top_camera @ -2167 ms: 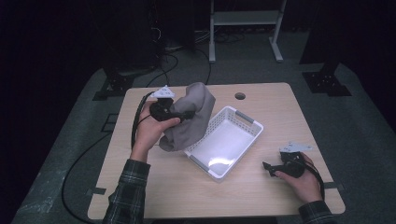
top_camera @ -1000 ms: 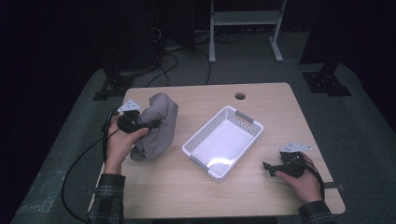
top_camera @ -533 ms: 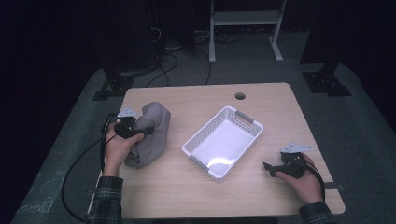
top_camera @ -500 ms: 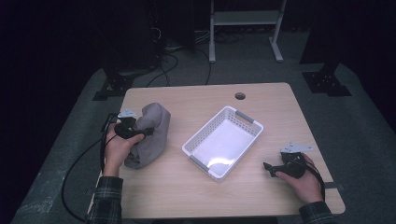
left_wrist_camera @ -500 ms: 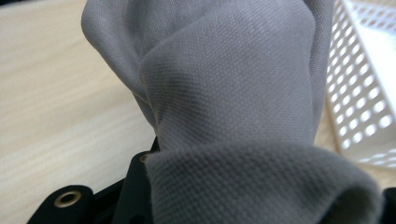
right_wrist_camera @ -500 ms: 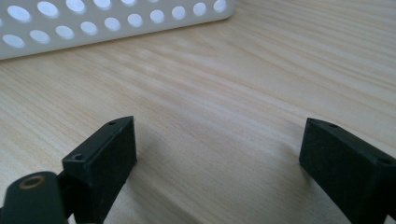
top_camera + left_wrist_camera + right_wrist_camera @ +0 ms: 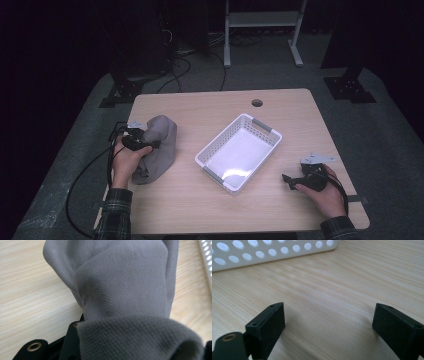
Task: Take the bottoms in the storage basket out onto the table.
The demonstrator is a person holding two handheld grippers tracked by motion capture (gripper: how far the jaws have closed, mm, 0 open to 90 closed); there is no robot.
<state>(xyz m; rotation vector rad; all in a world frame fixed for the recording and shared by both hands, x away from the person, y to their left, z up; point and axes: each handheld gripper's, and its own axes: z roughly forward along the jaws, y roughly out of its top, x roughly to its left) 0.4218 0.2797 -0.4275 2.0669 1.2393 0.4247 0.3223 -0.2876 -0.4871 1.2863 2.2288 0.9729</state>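
Grey cloth (image 7: pixel 159 149) lay bunched on the worktop (image 7: pixel 210 210), well left of the white basket (image 7: pixel 239 151), clamped in the left hand-held gripper (image 7: pixel 150 145). Right of the basket, the right hand-held gripper (image 7: pixel 286 180) rested with jaws apart, empty.

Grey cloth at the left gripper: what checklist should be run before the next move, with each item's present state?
1. Grey cloth between the left gripper jaws: ok.
2. Cloth resting on the table: ok.
3. Cloth apart from the white basket: ok.
4. Basket empty and upright: ok.
5. Right gripper open with nothing between its jaws: ok.
6. Pads pressing firmly on the cloth: cannot tell.
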